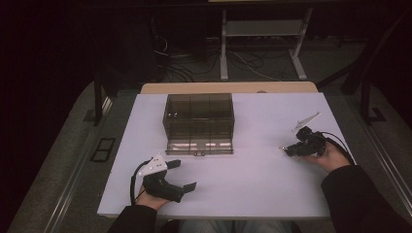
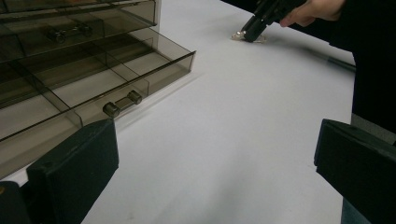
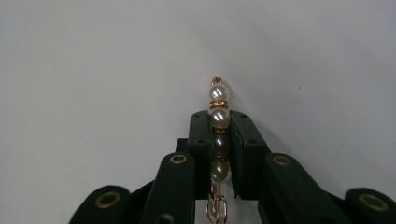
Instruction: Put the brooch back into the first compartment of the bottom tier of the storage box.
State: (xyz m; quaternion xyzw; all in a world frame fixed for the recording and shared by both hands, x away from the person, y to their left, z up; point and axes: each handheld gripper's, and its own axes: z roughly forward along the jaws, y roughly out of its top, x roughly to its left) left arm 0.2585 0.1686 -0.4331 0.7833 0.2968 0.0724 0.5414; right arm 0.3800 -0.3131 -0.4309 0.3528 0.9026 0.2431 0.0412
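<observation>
Two handheld grippers work at a white rectangular table [image 1: 252, 179]. The right gripper [image 3: 219, 128] is clenched on a string of pearl beads on rose-gold wire [image 3: 218, 105], which lies on the tabletop at the right side, well apart from the smoky transparent plastic drawer organiser [image 1: 199, 121]; one bead and a wire loop project beyond the jaw tips. The left gripper [image 1: 182, 174] rests released (jaws wide, nothing between them) near the organiser's pulled-out bottom drawer [image 2: 93, 88]. Judged from this, the step in hand is lifting the beads for the open drawer. To do it well, keep the grip centred on the beads so they do not roll out, lift straight, and lower into one compartment before releasing. The tabletop is smooth and bare; beyond it lie a dark floor, cables and white table legs [image 1: 224, 48].
</observation>
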